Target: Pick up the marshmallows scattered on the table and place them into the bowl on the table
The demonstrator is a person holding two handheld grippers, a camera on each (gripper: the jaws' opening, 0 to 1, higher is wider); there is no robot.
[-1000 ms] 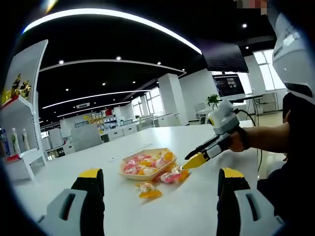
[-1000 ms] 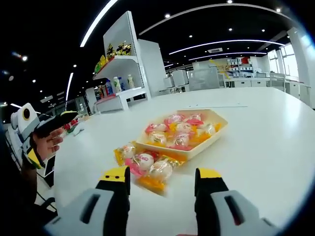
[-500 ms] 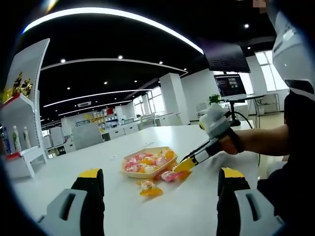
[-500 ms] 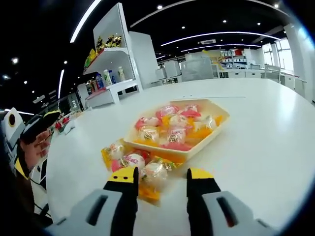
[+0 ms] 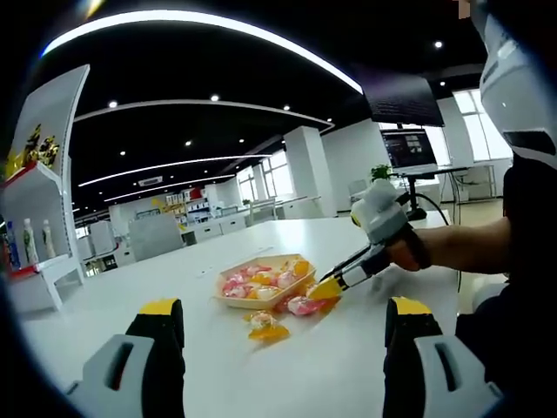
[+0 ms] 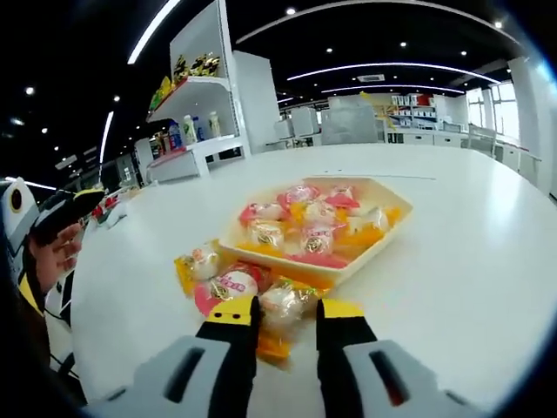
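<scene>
— Marshmallows, where are they?
— Most sit in the bowl. The right gripper pinches one orange-wrapped marshmallow beside it. Two more lie close by.
— And the left gripper?
— Wide open, holding nothing.
— What could go wrong?
— The slippery wrapper might slide out onto the white table. Shelves stand behind.

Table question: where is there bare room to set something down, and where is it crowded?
Bare white table lies right of and behind the bowl. It is crowded in front of the bowl, where three wrapped marshmallows lie and the right tool closes around one.
</scene>
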